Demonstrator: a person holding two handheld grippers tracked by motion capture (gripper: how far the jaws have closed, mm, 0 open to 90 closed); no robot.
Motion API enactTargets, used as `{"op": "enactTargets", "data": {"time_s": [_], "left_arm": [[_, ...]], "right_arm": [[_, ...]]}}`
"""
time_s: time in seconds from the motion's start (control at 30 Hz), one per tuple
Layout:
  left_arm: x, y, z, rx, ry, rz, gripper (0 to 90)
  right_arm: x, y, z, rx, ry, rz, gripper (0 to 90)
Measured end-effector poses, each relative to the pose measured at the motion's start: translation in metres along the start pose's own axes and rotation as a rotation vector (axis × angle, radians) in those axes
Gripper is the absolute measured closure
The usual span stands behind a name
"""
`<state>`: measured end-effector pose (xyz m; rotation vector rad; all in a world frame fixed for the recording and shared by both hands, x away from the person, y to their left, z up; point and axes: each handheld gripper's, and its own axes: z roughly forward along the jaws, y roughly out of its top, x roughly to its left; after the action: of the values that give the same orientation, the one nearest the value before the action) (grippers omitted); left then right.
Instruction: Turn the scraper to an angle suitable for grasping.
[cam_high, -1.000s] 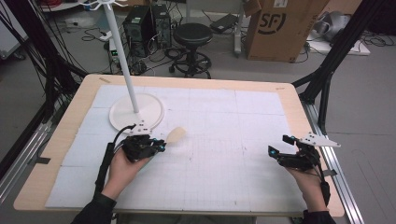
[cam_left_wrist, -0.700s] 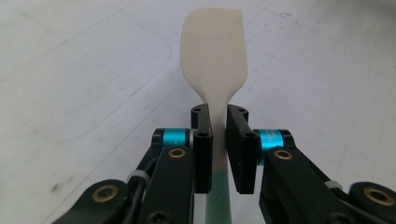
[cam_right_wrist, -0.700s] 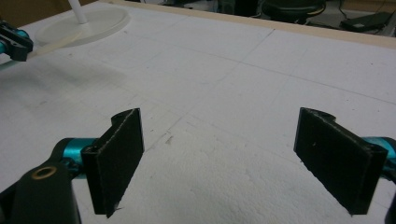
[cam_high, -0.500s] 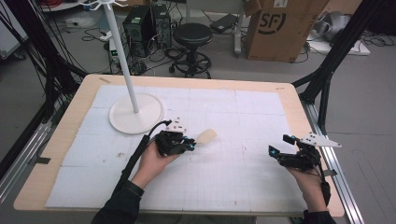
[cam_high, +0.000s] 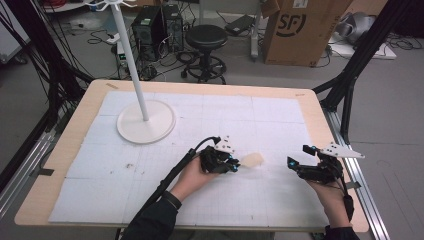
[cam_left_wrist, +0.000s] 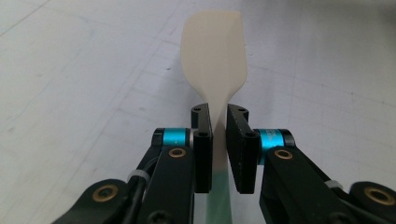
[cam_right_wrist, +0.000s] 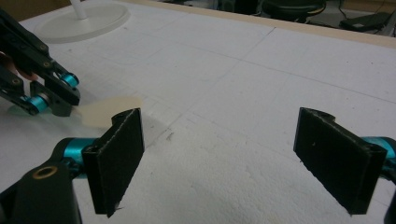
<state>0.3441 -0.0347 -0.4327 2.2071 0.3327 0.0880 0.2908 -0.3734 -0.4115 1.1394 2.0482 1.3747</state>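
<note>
1. Spatula (cam_left_wrist: 213, 51) clamped at its narrow neck by the left hand-held gripper (cam_high: 234, 164), pale blade pointing toward the other hand, low over the middle of the table (cam_high: 280, 107).
2. Right hand-held gripper (cam_high: 295, 164) waits nearby, jaws spread wide and empty, seemingly ready for a handover.
3. White stand (cam_high: 145, 121) sits well apart, far left.

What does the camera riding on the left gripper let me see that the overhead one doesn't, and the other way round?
The left gripper view shows close up how the left gripper pinches the narrow neck of the cream spatula, with a greenish handle below. The high view takes in the white stand, the open right gripper, both hands, the table and the room behind. Both show the spatula held over the white mat.
</note>
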Motion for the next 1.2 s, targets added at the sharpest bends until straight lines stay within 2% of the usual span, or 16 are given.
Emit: {"op": "enactTargets", "data": {"time_s": [0.2, 0.3, 0.33, 0.4, 0.43, 0.47, 0.5, 0.53, 0.6, 0.7, 0.8, 0.97, 1.03, 1.13, 1.2], "left_arm": [[-0.005, -0.002, 0.017, 0.010, -0.034, 0.020, 80.9], [-0.007, -0.003, 0.020, 0.021, -0.030, 0.011, 79.6], [-0.008, -0.003, 0.019, 0.008, -0.026, -0.014, 78.7], [-0.007, -0.002, 0.017, -0.021, -0.010, -0.039, 67.9], [-0.007, -0.001, 0.014, -0.033, -0.004, -0.045, 56.0], [-0.008, 0.000, 0.011, -0.042, 0.001, -0.043, 56.0], [-0.008, 0.000, 0.007, -0.053, 0.010, -0.040, 47.5], [-0.008, 0.000, 0.002, -0.070, 0.010, -0.048, 47.5], [-0.008, -0.001, -0.011, -0.104, 0.024, -0.046, 38.2], [-0.005, -0.008, -0.039, -0.139, 0.072, -0.048, 30.1], [0.000, -0.022, -0.072, -0.191, 0.116, -0.055, 26.2], [0.013, -0.055, -0.131, -0.283, 0.181, -0.105, 21.5], [0.018, -0.073, -0.159, -0.320, 0.233, -0.134, 21.0], [0.021, -0.099, -0.195, -0.334, 0.350, -0.144, 17.2], [0.023, -0.117, -0.217, -0.362, 0.397, -0.169, 17.1]], "right_arm": [[0.001, -0.001, 0.000, 0.000, 0.001, 0.000, 15.3], [0.001, -0.001, 0.000, 0.001, 0.002, -0.001, 15.2], [0.001, -0.002, 0.000, 0.001, 0.003, -0.006, 15.3], [0.001, -0.002, 0.000, 0.002, 0.003, -0.004, 15.3], [0.002, -0.001, 0.001, 0.002, 0.006, -0.005, 15.3], [0.002, -0.001, 0.001, 0.002, 0.006, -0.005, 15.3], [0.002, -0.001, 0.002, 0.004, 0.011, -0.006, 15.3], [0.002, -0.001, 0.002, 0.004, 0.011, -0.006, 15.3], [0.003, -0.001, 0.003, 0.003, 0.014, -0.010, 15.3], [0.004, 0.000, 0.005, 0.006, 0.018, -0.011, 15.2], [0.006, 0.002, 0.008, 0.010, 0.028, -0.019, 15.2], [0.009, 0.004, 0.015, 0.018, 0.037, -0.032, 15.2], [0.010, 0.004, 0.017, 0.023, 0.040, -0.038, 15.2], [0.012, 0.004, 0.020, 0.024, 0.048, -0.039, 15.2], [0.012, 0.005, 0.021, 0.019, 0.049, -0.040, 15.2]]}}
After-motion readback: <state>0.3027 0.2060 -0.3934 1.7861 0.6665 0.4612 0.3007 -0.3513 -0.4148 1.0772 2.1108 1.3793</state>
